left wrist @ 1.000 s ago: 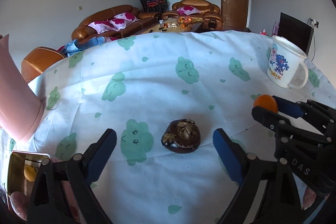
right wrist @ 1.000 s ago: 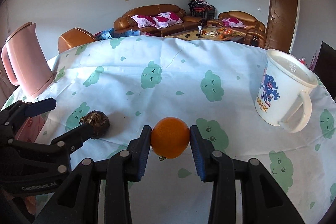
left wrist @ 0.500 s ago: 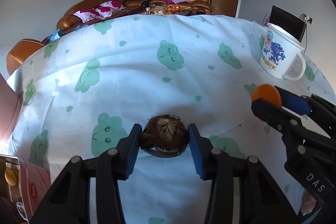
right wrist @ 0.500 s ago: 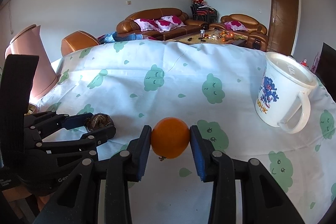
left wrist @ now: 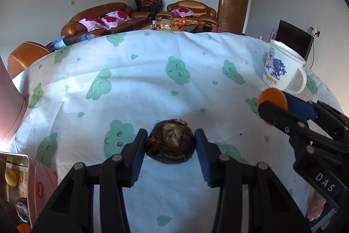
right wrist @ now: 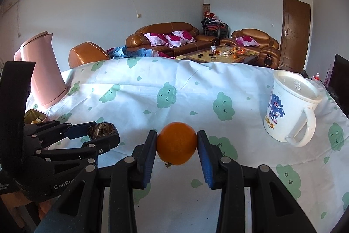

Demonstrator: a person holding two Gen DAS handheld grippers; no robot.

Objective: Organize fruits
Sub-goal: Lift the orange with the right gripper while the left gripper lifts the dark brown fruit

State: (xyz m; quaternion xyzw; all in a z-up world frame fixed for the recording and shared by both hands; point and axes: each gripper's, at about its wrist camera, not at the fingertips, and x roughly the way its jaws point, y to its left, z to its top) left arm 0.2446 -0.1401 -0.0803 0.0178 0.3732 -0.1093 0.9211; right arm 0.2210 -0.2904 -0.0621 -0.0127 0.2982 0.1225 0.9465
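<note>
Only part of the pink box (left wrist: 41, 187) shows; left tongs (left wrist: 170, 145) pinch a brown fruit (left wrist: 170, 146), right tongs (right wrist: 177, 146) pinch the orange (right wrist: 176, 146).

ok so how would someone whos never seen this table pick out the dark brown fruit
Start at the table under the white cloth with green clouds. Near its front edge the left gripper is shut on the dark brown fruit. It is rough, flattish and husky with a pale fibrous top, unlike the smooth orange in the right gripper.
</note>
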